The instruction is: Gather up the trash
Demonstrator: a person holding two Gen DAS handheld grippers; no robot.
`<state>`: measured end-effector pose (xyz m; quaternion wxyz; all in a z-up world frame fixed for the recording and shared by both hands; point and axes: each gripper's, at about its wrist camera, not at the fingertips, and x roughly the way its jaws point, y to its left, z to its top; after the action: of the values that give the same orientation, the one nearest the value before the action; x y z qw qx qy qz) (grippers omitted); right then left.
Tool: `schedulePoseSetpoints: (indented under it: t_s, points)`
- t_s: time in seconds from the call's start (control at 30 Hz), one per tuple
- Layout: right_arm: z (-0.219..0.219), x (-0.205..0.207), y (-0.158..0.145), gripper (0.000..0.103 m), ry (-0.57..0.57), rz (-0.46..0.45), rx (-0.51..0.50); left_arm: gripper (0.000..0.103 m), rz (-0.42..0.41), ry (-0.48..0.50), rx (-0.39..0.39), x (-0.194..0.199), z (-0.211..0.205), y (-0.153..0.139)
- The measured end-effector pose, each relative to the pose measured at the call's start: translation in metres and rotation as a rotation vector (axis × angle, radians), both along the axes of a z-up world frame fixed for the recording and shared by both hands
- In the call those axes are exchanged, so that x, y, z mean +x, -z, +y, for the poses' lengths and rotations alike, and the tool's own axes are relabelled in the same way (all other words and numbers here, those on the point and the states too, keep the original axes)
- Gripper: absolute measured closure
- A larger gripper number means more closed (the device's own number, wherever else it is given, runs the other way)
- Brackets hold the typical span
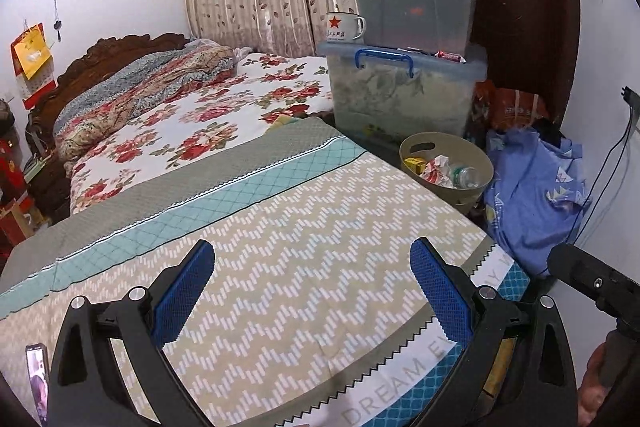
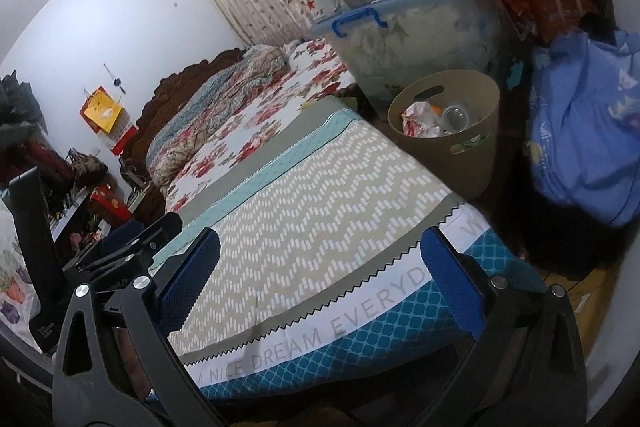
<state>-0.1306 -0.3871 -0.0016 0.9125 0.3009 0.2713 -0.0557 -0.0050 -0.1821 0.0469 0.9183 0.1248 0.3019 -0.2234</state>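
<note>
A tan round bin stands on the floor past the far right corner of a zigzag-patterned cloth. Crumpled red-and-white paper, a clear plastic bottle and a yellow scrap lie inside it. My left gripper hovers open over the cloth with nothing between its blue pads. My right gripper is open above the cloth's near edge, also empty. The right gripper's black body shows at the right edge of the left wrist view; the left one shows at the left of the right wrist view.
Stacked clear storage boxes with blue lids stand behind the bin, a white enamel mug on one. A blue cloth bundle lies right of the bin. A floral bed stretches to the left. A phone lies at bottom left.
</note>
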Motion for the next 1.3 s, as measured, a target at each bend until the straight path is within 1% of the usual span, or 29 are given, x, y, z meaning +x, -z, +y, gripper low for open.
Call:
schedulePoseSetpoints:
  t_s: [0.37, 0.6, 0.9, 1.3]
  points:
    - [0.007, 0.004, 0.000, 0.004, -0.019, 0.010, 0.023, 0.009, 0.019, -0.023, 0.015, -0.004, 0.004, 0.003]
    - [0.011, 0.005, 0.000, 0.004, -0.031, 0.007, 0.026, 0.009, 0.022, -0.040, 0.006, -0.006, 0.009, 0.002]
    - [0.013, 0.008, 0.001, 0.004, -0.043, 0.013, 0.034, 0.009, 0.028, -0.070, 0.036, -0.008, 0.011, 0.004]
    - [0.016, 0.011, 0.004, 0.004, -0.058, 0.018, 0.041, 0.009, 0.052, -0.110, 0.016, -0.005, 0.024, 0.005]
